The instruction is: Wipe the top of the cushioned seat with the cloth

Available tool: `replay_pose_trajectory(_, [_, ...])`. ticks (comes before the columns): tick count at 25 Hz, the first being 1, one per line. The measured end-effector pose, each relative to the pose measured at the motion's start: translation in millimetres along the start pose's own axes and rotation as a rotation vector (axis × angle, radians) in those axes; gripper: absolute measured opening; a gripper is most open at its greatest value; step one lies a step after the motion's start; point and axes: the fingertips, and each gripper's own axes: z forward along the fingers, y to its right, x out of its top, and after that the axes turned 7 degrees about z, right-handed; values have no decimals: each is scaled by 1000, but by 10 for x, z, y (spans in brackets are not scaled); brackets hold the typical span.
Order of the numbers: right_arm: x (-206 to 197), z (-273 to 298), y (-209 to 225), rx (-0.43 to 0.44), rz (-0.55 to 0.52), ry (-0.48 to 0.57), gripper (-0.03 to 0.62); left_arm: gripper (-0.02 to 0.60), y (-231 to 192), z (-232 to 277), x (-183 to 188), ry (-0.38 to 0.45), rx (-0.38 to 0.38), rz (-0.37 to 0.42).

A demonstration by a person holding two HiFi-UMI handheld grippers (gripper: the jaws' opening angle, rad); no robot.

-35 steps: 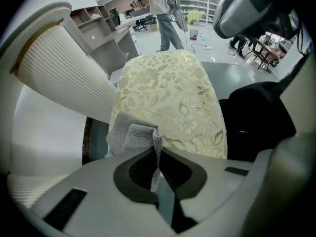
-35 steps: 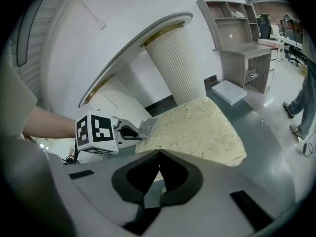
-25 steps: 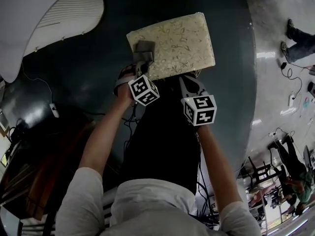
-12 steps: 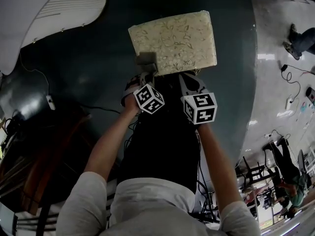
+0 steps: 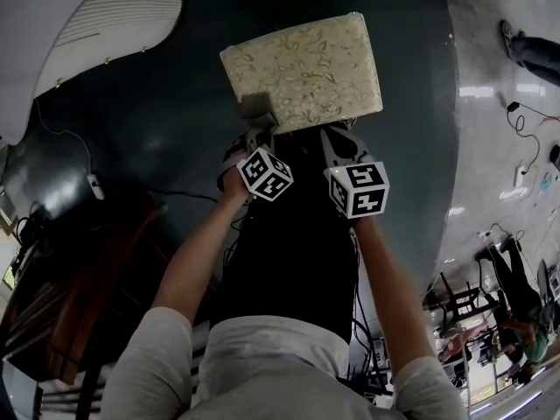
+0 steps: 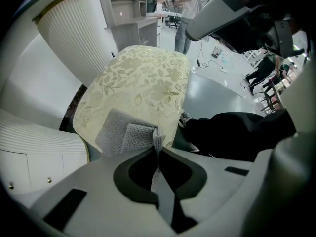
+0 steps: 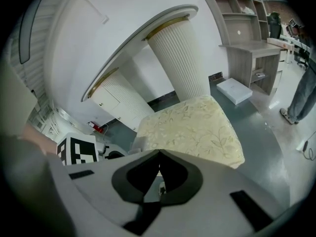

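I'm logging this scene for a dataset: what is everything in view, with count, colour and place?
cushioned seat: one, cream leaf pattern, on the dark floor ahead
cloth: one, grey, on the seat's near left corner
fluted columns: two, white, behind the seat
desk with shelves: one, grey-brown, right background
flat box: one, white, floor beside the desk
bystanders: at least two, right edge
marker cubes: two, black and white, one on each claw
left claw: one, grey, shut on the cloth
right claw: one, grey, shut and empty, by the seat's near edge
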Motion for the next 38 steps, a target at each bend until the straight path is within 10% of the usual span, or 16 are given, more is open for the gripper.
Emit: replay_pose_trajectory(38, [128, -310, 754, -14, 115, 59, 9, 26, 180, 75, 872, 1, -33, 76])
